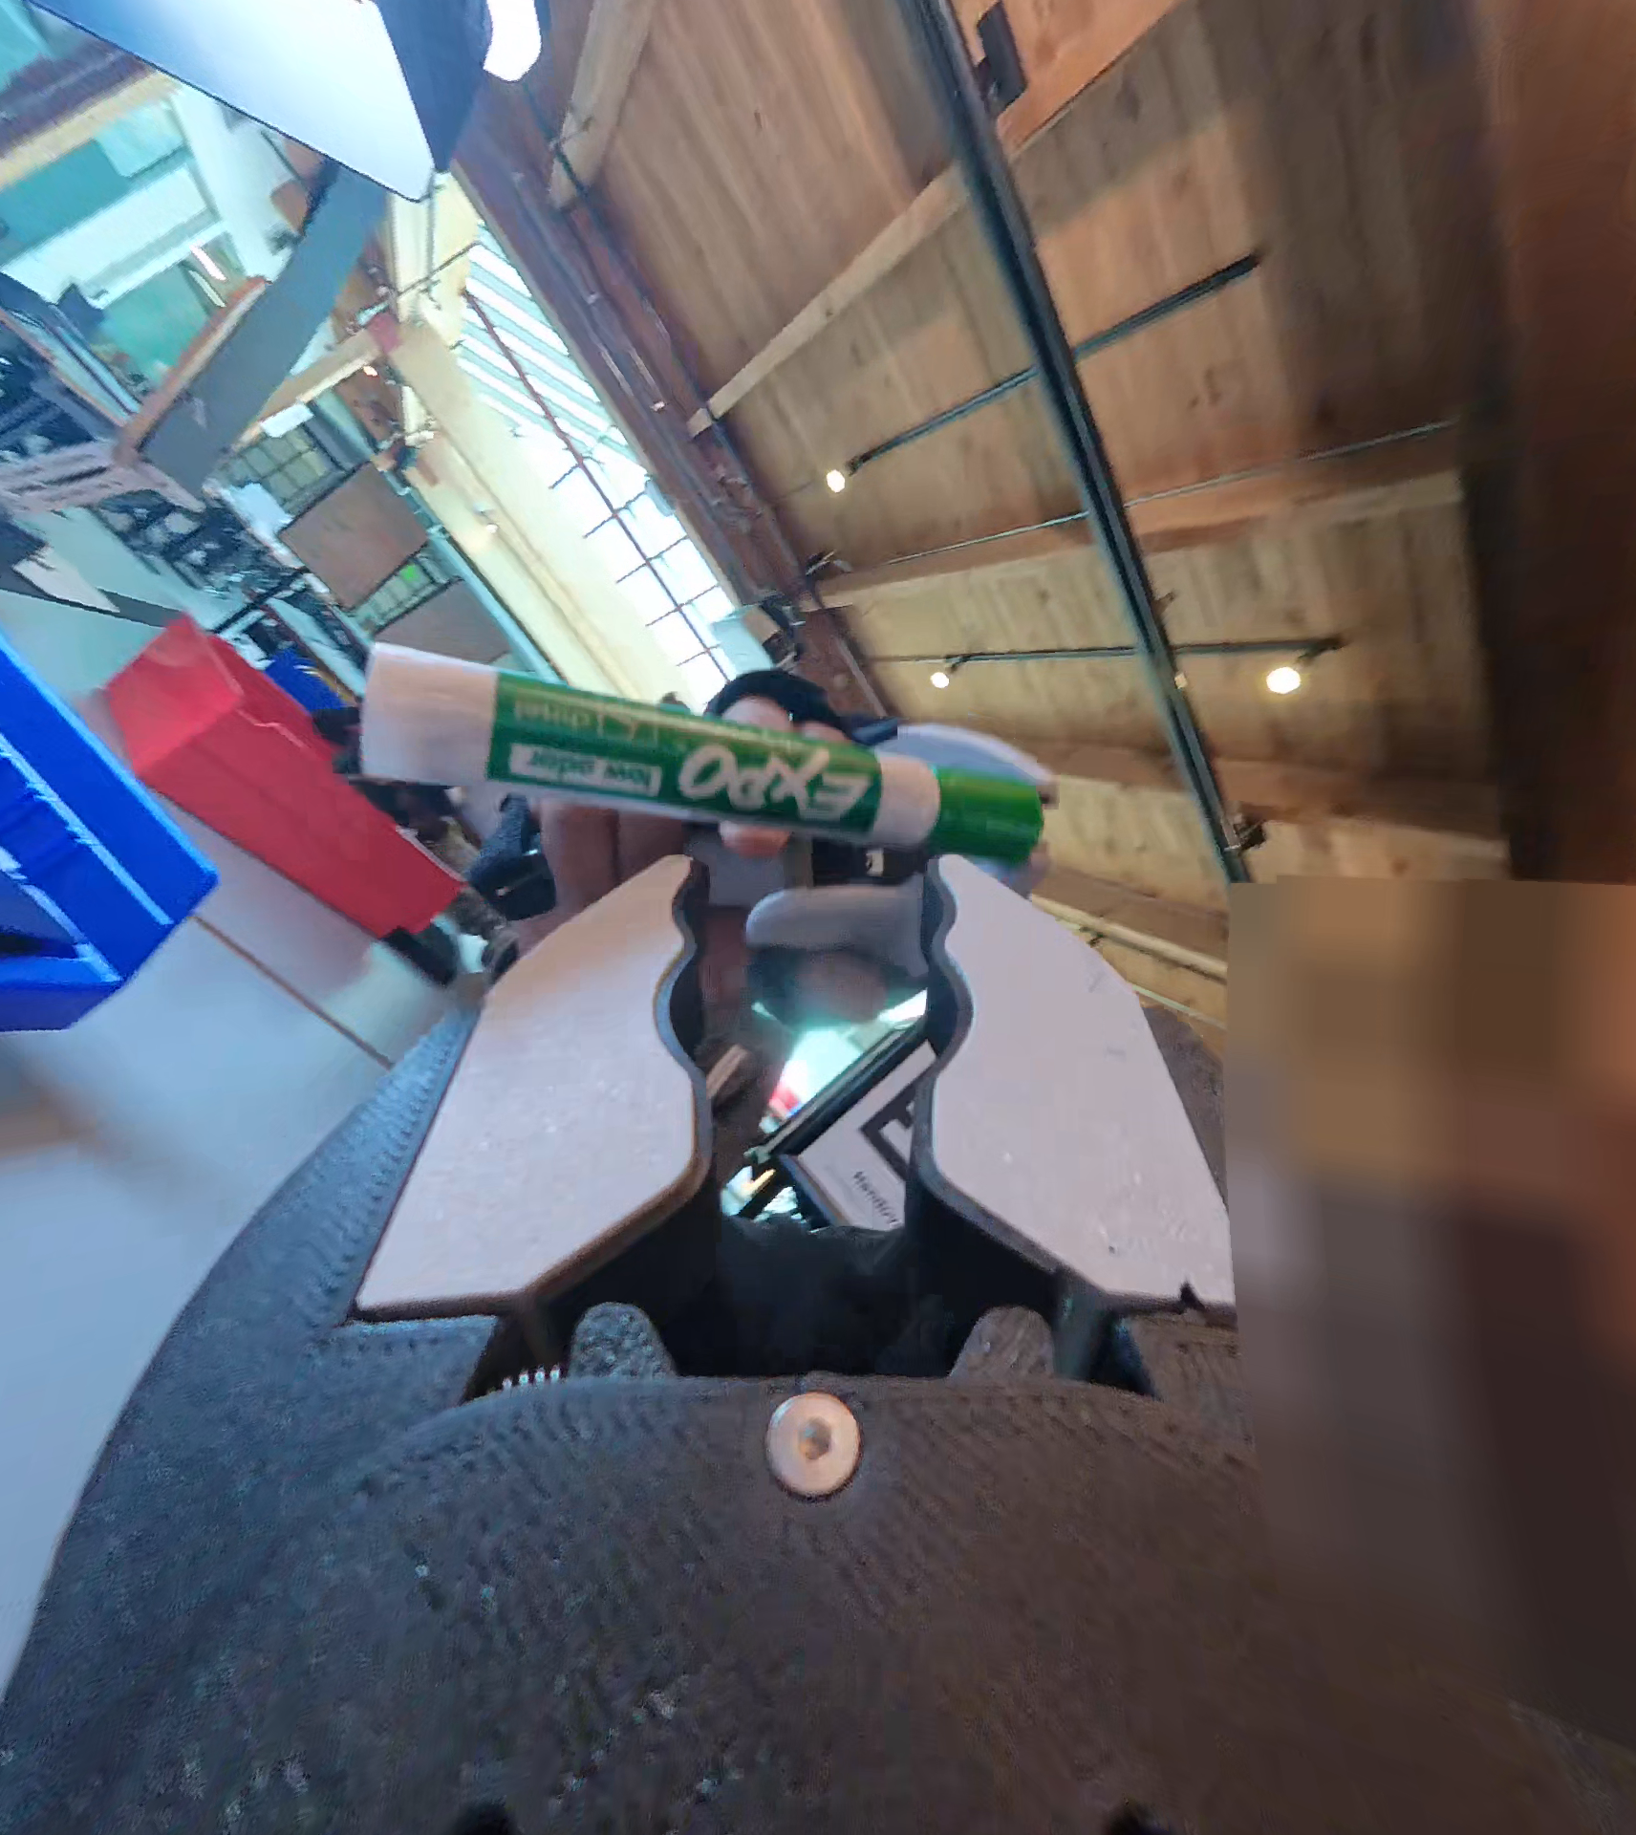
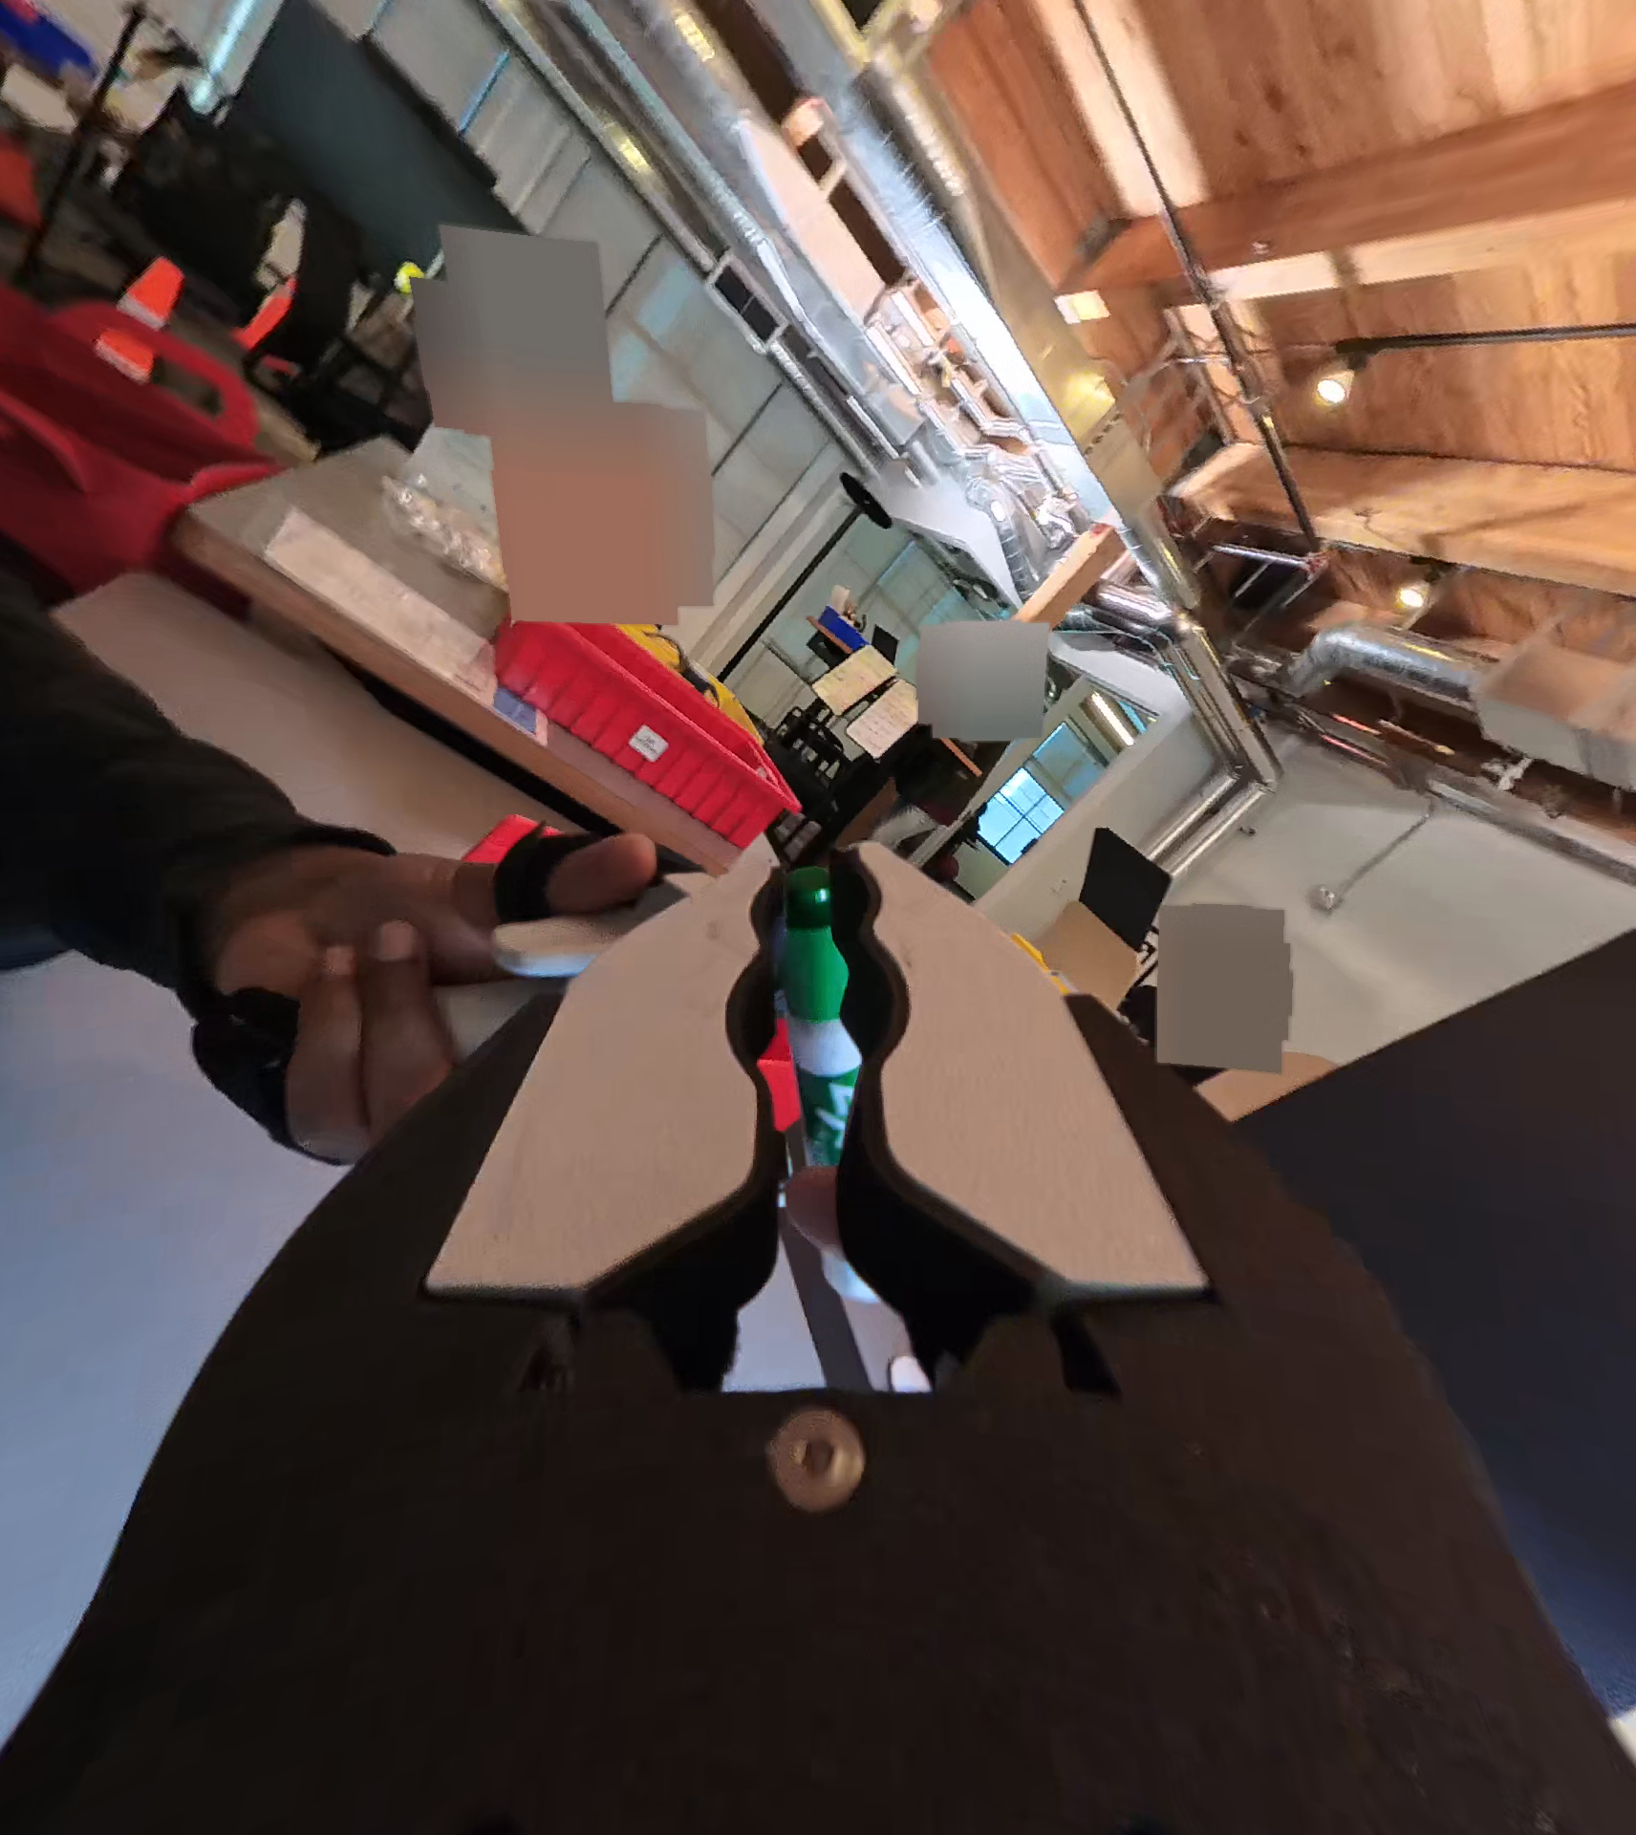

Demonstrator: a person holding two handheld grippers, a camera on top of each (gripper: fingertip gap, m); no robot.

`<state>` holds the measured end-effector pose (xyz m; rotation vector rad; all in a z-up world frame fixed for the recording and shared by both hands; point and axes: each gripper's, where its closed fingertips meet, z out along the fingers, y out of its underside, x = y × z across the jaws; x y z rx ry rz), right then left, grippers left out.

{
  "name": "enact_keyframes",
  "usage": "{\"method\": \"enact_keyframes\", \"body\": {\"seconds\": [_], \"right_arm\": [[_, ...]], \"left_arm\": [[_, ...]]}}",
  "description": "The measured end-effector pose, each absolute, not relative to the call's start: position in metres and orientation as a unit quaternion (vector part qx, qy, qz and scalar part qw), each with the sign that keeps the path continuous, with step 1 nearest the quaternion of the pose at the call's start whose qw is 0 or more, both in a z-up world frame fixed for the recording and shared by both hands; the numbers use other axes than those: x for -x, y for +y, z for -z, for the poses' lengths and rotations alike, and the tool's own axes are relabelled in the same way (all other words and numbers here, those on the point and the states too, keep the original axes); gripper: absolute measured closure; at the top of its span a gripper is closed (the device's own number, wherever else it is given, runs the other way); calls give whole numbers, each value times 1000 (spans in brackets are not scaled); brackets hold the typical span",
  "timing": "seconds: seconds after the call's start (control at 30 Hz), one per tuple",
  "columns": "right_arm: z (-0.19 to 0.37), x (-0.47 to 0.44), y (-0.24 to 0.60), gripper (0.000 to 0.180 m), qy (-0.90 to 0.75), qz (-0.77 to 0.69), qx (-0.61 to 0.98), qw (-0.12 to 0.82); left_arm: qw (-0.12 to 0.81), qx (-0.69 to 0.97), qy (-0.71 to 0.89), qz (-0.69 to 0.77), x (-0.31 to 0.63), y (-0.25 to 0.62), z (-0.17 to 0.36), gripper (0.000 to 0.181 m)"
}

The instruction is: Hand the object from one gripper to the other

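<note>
A green and white marker (image 1: pixel 695 765) lies crosswise in the air just beyond my left gripper's (image 1: pixel 809 879) fingertips. The left jaws stand apart around nothing. My right gripper (image 2: pixel 819 884) is shut on the marker (image 2: pixel 819 993), which stands up between its pads with the green cap away from the camera. In the left wrist view the right gripper's grey fingers (image 1: pixel 834 923) and a hand show behind the marker. In the right wrist view a hand (image 2: pixel 367 973) holds the left gripper, and one of its grey fingers (image 2: pixel 546 958) reaches in from the left.
A blue bin (image 1: pixel 20 794) and a red bin (image 1: pixel 278 794) stand on the white table (image 1: pixel 50 1291) at the left. Another red bin (image 2: pixel 635 715) sits on a far table. A dark panel (image 2: pixel 1489 1291) is at the right.
</note>
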<state>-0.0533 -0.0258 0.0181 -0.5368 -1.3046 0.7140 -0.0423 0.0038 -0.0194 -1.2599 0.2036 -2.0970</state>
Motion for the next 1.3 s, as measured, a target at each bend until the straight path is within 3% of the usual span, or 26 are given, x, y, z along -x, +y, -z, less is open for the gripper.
{"method": "enact_keyframes", "body": {"seconds": [0.3, 0.47, 0.6, 0.63, 0.77, 0.87, 0.97, 1.07, 1.2, 1.3], "right_arm": [[8, 68, -47, 171, -656, -293, 214, 662], [19, 75, -44, 171, -676, -251, 221, 657], [-5, 63, -34, 172, -621, -338, 260, 658], [-12, 59, -28, 179, -597, -372, 281, 653], [-18, 56, -11, 179, -550, -474, 367, 582], [4, 68, 6, 179, -542, -490, 432, 529], [6, 65, 17, 179, -524, -503, 452, 519], [3, 56, 32, 179, -514, -473, 482, 528], [60, 38, 80, 171, -558, -291, 612, 480], [141, 10, 90, 148, -602, -187, 716, 300]], "left_arm": [[352, 437, 93, 823, 55, -7, -4, 140], [343, 480, 134, 796, 45, -10, 8, 138], [413, 518, 189, 725, 62, 4, 23, 136], [443, 530, 218, 689, 65, 5, 27, 136], [537, 562, 358, 518, 62, -5, 38, 133], [540, 611, 442, 375, 40, 2, 82, 129], [528, 622, 405, 412, 40, 9, 83, 141], [528, 654, 384, 382, 59, 24, 86, 140], [544, 678, 373, 323, 73, 38, 89, 141], [561, 683, 364, 294, 80, 43, 84, 141]]}}
